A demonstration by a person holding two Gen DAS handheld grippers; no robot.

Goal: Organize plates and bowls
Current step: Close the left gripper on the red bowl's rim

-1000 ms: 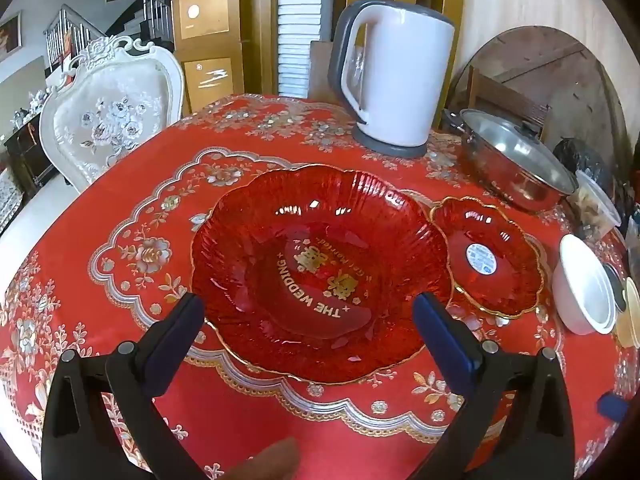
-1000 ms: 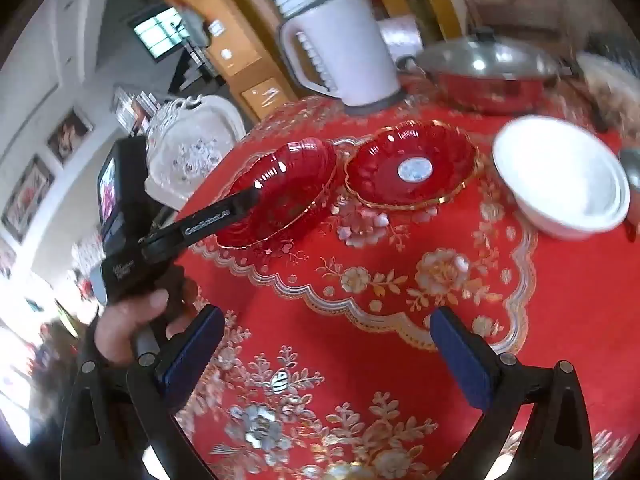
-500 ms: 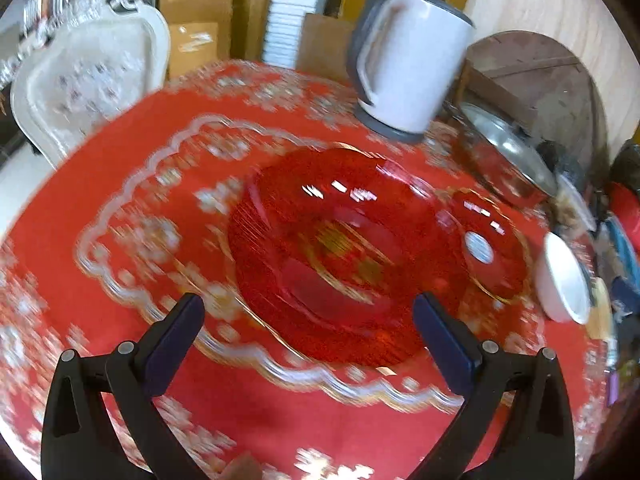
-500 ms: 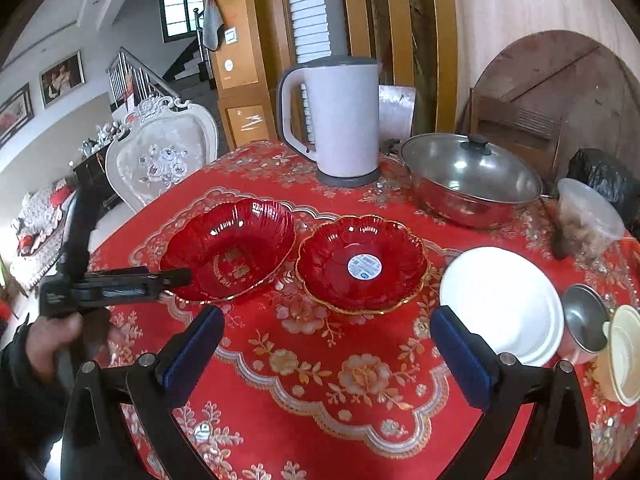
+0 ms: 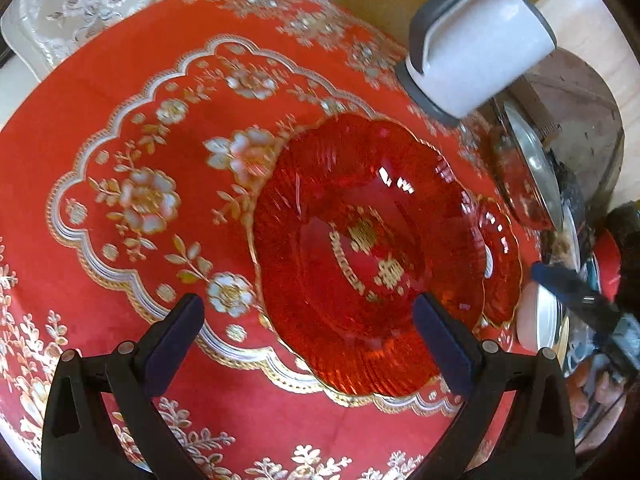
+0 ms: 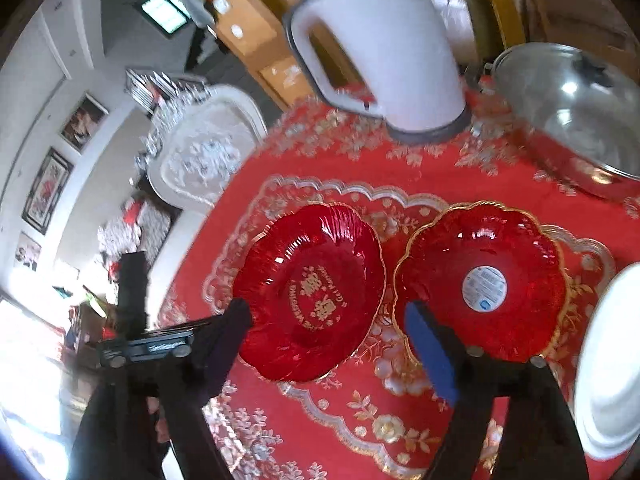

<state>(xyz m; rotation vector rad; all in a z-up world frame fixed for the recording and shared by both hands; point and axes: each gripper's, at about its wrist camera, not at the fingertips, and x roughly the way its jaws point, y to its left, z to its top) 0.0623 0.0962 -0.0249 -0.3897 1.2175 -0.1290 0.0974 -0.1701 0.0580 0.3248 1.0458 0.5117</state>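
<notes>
Red lettered plate [image 5: 360, 240] reads "WEDDING"; left fingers [image 5: 192, 328] spread, empty; right fingers [image 6: 428, 344] closing, empty.

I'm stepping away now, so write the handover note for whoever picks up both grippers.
Left gripper: open, empty, hovering at the near rim of the large red wedding plate.
Right gripper: jaws closing, nothing between them, above the gap between the two red plates.
Smaller red plate with sticker lies beside the large one, apart; white bowl at its right. All sit on the red tablecloth.
Done: nothing stacked.
Left: gather plates and bowl.
</notes>
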